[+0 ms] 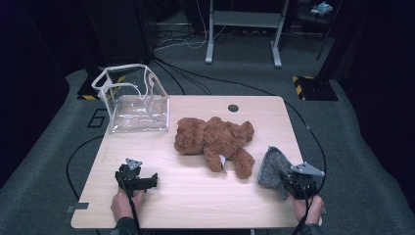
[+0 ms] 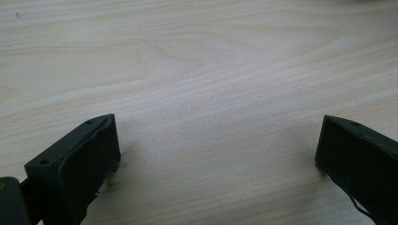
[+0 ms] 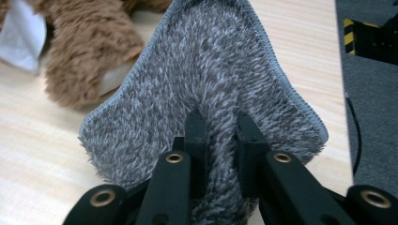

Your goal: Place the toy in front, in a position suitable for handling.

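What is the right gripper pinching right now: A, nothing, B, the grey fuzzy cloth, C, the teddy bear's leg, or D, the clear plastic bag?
B: in the right gripper view the right gripper has its jaws closed on a fold of the grey fuzzy cloth, beside the teddy bear.

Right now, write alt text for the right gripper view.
The right gripper is shut on a fold of a fuzzy grey cloth that stands up from the wooden table. A brown teddy bear lies behind it at upper left.
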Available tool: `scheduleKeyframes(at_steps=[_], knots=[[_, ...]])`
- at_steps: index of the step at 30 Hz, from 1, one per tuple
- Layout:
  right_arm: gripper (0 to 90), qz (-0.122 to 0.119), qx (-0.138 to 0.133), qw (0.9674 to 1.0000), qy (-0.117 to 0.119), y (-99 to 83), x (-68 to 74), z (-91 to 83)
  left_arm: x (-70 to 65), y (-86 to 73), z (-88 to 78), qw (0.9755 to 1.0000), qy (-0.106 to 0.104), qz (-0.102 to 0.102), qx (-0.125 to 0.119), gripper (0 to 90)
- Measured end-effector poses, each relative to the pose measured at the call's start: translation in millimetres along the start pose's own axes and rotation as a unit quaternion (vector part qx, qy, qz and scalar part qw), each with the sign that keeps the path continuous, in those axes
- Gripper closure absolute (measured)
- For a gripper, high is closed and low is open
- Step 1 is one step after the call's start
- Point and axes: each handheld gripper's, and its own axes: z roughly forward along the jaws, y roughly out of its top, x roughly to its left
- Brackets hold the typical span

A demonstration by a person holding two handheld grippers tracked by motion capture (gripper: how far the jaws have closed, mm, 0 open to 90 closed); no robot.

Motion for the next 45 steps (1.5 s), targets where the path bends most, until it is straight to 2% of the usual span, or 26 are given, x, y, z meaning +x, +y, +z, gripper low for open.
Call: scheduleKeyframes(at_steps=[8,17,28,31,34,38,40,45], knots=[[78.1,0.014,-0.001,0.9998,-0.014,11.2,-8.5,5.8,0.0,0.0,0.0,1.0,0.0,0.0,0.0,0.1],[77.5,0.019,0.007,0.9994,-0.028,25.7,-13.2,24.1,0.0,0.0,0.1,1.0,0.0,0.0,0.0,0.0],[75.1,0.042,0.035,0.998,-0.032,36.3,-19.8,53.8,0.0,0.1,0.1,1.0,0.0,0.0,0.0,0.0],[74.1,0.032,0.05,0.9975,-0.039,36.2,-18.3,63.4,0.2,0.2,0.4,1.0,-0.001,0.0,-0.001,0.0],[72.2,0.036,0.061,0.9967,-0.041,35.0,-18.1,69.2,0.1,0.3,0.3,1.0,-0.001,0.0,0.0,0.0],[65.0,0.046,0.077,0.995,-0.045,32.3,-18.6,75.5,0.1,0.3,0.3,1.0,-0.001,0.0,0.0,0.0],[62.0,0.04,0.078,0.9951,-0.045,32.1,-19.7,76.1,0.2,0.3,0.3,1.0,-0.001,0.0,0.0,0.0],[36.1,0.051,0.077,0.9945,-0.048,32.3,-19.9,71.5,0.2,0.4,0.3,1.0,-0.002,0.0,0.0,0.0]])
